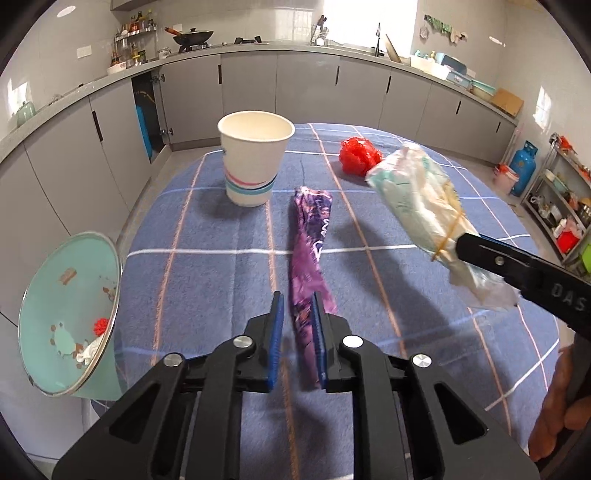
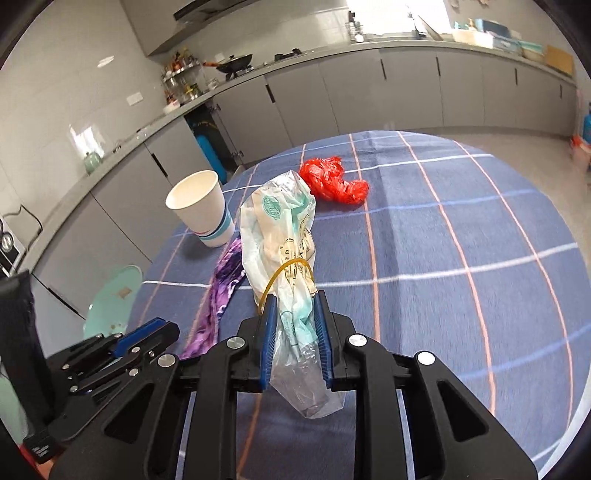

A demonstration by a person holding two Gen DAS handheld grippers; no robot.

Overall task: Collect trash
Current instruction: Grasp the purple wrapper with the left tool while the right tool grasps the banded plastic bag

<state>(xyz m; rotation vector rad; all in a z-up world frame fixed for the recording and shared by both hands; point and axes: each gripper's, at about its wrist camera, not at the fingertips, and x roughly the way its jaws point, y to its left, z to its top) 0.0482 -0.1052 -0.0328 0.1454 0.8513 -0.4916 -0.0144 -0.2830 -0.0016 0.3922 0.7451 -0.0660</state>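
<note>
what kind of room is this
A home kitchen, most likely. A wok sits on a stove along the grey counter, a rack of sauce bottles stands beside it, and a blue gas cylinder stands on the floor.

The cup (image 1: 255, 162) stands on the table (image 1: 221, 280), left of the wrapper (image 1: 310, 254).

Your right gripper (image 2: 294, 325) is clamped on a crumpled clear-and-green plastic bag (image 2: 280, 229) looped by a yellow rubber band (image 2: 286, 267), held up off the blue checked table (image 2: 461, 258). Left of it a purple wrapper (image 2: 225, 288) runs down toward your left gripper (image 2: 147, 334) at the near left. Farther off, a paper cup (image 2: 201, 206) stands upright at the left, and a red plastic wad (image 2: 332, 181) lies right of it.
</note>
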